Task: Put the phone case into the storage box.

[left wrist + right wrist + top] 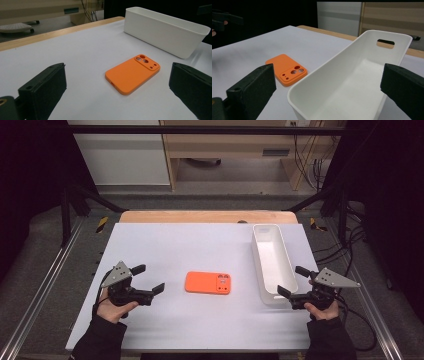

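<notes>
Both hands are hovering low over the counter (200, 320), left tool (148, 279) and right tool (291, 281) released, flanking the orange phone case (208, 282).

orange phone case (208, 282) mid-table | white bin (272, 262) right (empty) | both tools spread

We see a phone case (132, 76) of matt orange plastic or rubber, smooth all over. The bin (352, 80) looks like white plastic with a faint sheen inside. The table top (200, 245) is a smooth, matt white sheet, edged at the far side by a strip of pale wood (207, 216). Our gripper pads (42, 92) look like dull black plastic.
</notes>
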